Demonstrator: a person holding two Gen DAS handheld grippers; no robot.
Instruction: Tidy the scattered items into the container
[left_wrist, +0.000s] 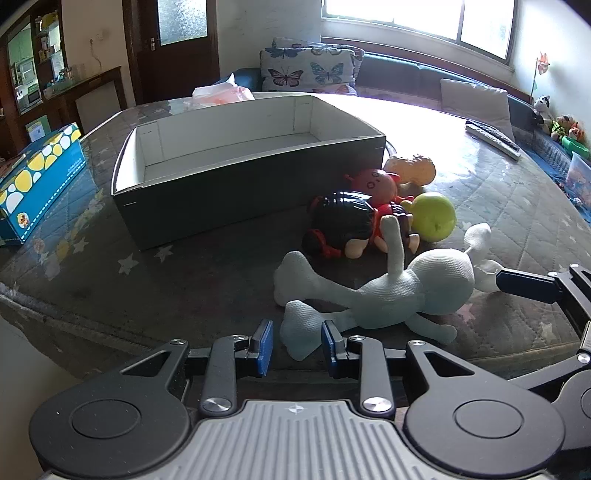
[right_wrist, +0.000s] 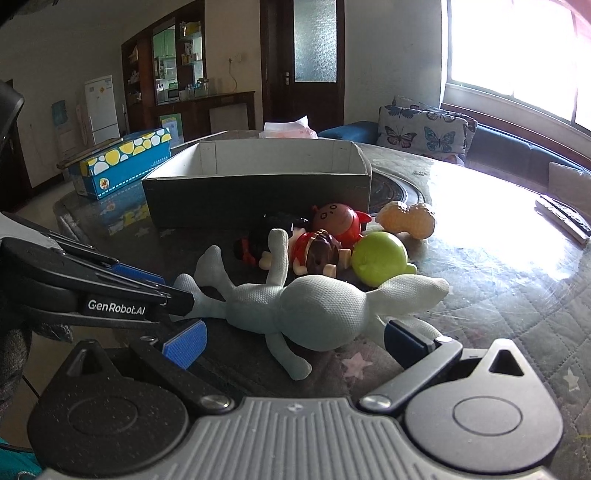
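A pale blue-white plush rabbit (left_wrist: 388, 291) lies on the table near the front edge; it also shows in the right wrist view (right_wrist: 314, 314). My left gripper (left_wrist: 297, 347) is open with one rabbit foot between its blue pads, not clamped. My right gripper (right_wrist: 291, 341) is open wide around the rabbit's body. Behind the rabbit lie a black and red doll (left_wrist: 347, 221), a red round-headed figure (left_wrist: 380, 182), a green apple (left_wrist: 434, 216) and a peanut-shaped toy (left_wrist: 410, 168). The empty open box (left_wrist: 236, 184) stands behind them, white inside.
A blue tissue box (left_wrist: 37, 181) with yellow dots sits at the table's left. A remote control (left_wrist: 493, 138) lies at the far right. A tissue pack (left_wrist: 221, 92) sits behind the box. The table edge runs just below my left gripper.
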